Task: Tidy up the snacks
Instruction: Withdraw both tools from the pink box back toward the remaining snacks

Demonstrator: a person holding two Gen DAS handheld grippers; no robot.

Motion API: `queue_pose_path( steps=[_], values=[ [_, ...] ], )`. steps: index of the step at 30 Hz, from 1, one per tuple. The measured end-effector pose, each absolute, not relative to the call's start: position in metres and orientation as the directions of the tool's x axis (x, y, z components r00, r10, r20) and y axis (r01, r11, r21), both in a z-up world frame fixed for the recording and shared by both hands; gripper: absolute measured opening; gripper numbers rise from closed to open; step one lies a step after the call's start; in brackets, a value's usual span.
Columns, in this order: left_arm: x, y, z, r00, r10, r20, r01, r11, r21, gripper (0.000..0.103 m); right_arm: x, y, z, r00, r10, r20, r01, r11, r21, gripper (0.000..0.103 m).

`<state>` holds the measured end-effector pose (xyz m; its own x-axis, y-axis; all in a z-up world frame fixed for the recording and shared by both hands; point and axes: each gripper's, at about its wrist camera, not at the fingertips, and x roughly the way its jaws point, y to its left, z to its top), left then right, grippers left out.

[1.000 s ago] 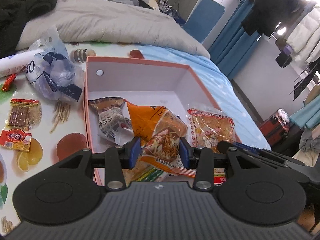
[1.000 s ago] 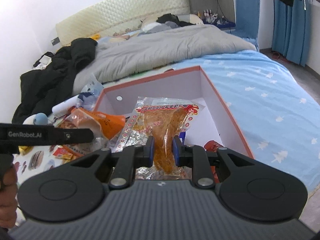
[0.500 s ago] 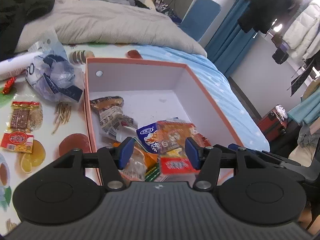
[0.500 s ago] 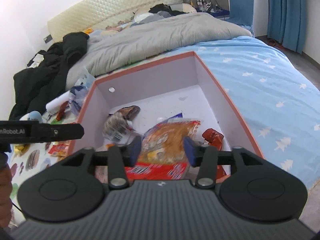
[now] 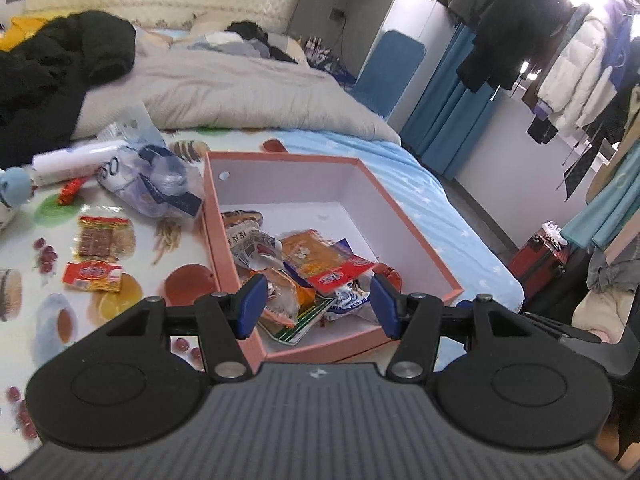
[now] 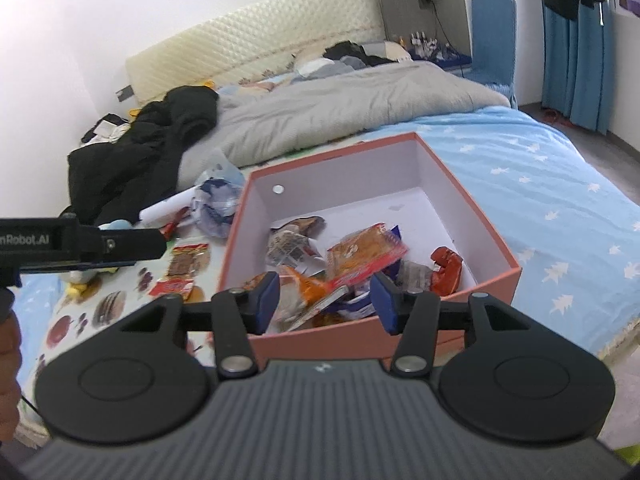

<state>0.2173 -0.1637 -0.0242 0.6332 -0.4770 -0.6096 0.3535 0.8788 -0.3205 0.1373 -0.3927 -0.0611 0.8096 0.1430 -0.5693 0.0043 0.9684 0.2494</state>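
Bedroom clutter frames it all: a grey duvet (image 5: 224,88) lies across the bed behind, and nearer the cameras a fruit-printed mat (image 5: 52,312) covers the sheet where the snacks are being sorted. On that mat, at the left of the left wrist view, two packets are not yet put away: a clear packet of brown bars (image 5: 105,237) and, just nearer, a small red-and-yellow packet (image 5: 93,276). A crumpled blue-and-white plastic bag (image 5: 154,182) lies touching the far left corner of the pink box (image 5: 416,240).

A second ago each claw was clamped on a packet above the box. Now the left claw (image 5: 318,306) stands apart with nothing between its pads, backed off toward the near edge of the box. What it carried has landed in the heap: an orange snack packet (image 5: 310,254) lies on top, over a white printed packet (image 5: 250,240) and the rest.

From the right wrist view the same holds. The right claw (image 6: 326,300) is parted and empty too, and its red-bordered packet of golden strips (image 6: 366,250) lies tilted on the pile, near a red wrapped sweet (image 6: 446,270) at the right wall.

So both drops look done, and the far half of the box is bare. My judgement is that the loose packets on the mat come next, nearest the left claw.
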Motion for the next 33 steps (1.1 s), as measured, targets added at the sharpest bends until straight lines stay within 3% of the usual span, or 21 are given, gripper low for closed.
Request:
queue_pose_path(
  steps=[15,33],
  values=[
    [0.105,-0.106,0.001,0.705,-0.461,-0.539,0.345,0.887,-0.307,0.062,0.058,-0.341,-0.040,0.845,0.178,-0.504,-0.072,0.972,0.222,0.053],
    [0.013,-0.049,-0.032,0.733,-0.313,-0.604,0.212,0.949,-0.234,0.062,-0.012,-0.279,-0.063,0.810,0.316,-0.493,-0.246,0.948,0.203,0.053]
  ],
)
